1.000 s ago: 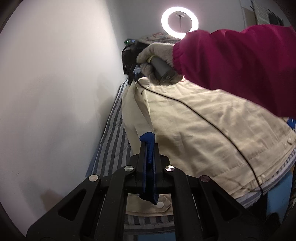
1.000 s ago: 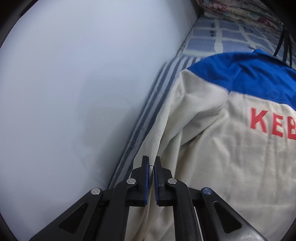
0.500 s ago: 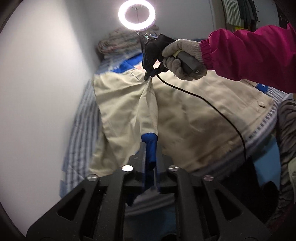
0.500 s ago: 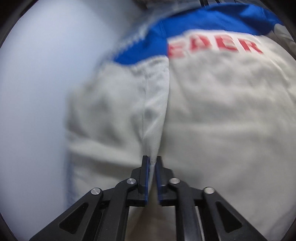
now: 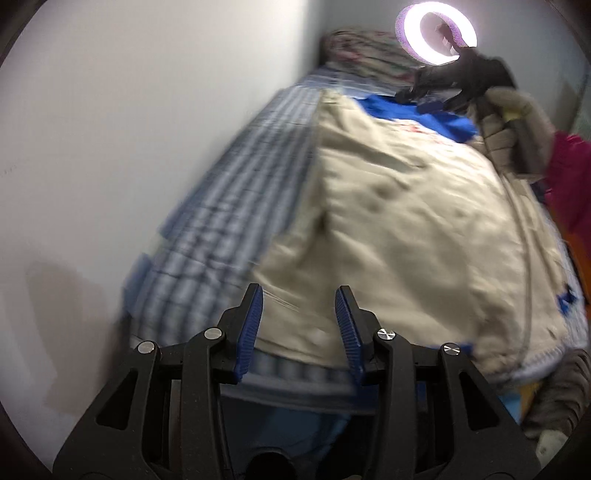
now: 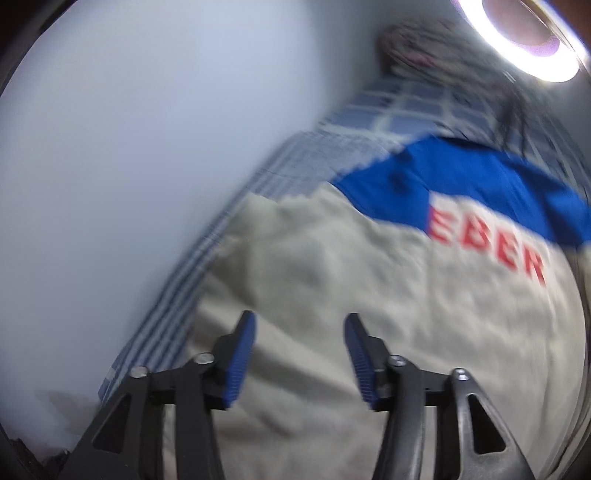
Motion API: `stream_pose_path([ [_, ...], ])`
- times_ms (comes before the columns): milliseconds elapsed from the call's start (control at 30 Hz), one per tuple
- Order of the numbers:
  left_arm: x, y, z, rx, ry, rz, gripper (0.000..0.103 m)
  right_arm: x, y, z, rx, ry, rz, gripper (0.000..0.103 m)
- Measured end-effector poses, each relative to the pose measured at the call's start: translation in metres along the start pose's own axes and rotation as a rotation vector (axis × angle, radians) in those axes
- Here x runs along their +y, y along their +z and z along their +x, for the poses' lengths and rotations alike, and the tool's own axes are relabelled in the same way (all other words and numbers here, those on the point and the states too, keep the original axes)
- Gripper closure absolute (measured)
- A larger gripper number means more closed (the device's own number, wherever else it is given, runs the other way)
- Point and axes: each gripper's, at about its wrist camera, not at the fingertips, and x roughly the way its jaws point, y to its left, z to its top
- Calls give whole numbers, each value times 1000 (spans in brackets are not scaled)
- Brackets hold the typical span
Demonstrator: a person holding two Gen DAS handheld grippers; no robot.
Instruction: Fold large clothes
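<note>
Two grippers are in your hands, and both have their blue-padded fingers spread apart with nothing pinched between them; the jaws of each are opening at this moment. Your left gripper (image 5: 298, 325) hovers over the near edge of the large beige cotton jacket with a blue yoke (image 5: 406, 229), and the cloth shows in the gap between the pads but is not pressed by them. Your right gripper (image 6: 299, 354) hangs above the beige back panel of the same jacket (image 6: 332, 280), just short of the blurred red lettering (image 6: 487, 251) printed below the blue band, again with the fabric loose beneath it. The jacket lies spread, back up, on the bed with a blue-and-white striped sheet (image 5: 229, 206), which runs along a plain white wall (image 5: 129, 129); a strip of sheet shows between the jacket's left side and the wall. In the left wrist view you can see your right gripper (image 5: 428, 98) far up by the blue yoke, held by your hand in a grey knit glove (image 5: 517, 129) with a magenta sleeve (image 5: 570, 181) behind it. A lit white ring light (image 5: 436, 35) glows past the head of the bed, above a rumpled patterned quilt (image 5: 362, 51). Both views are smeared by motion blur, so finer details of the cloth cannot be told.
</note>
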Motion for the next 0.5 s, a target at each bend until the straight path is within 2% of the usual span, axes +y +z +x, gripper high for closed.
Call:
stream_pose_path([
  [133,1,4,21,33,73,50,60,28,29,35,17,8,-11,41],
  [233,5,4,40,92,39,66,60,39,44,60,50,-37,-23,41],
  [333,10,4,48,108,44,87,60,47,55,85,73,-133,-69,41],
  [467,12,11,61,120,33,89,60,48,63,110,117,-190,-89,41],
  [500,13,13,64,125,25,84,60,46,63,114,132,-189,-91,52],
])
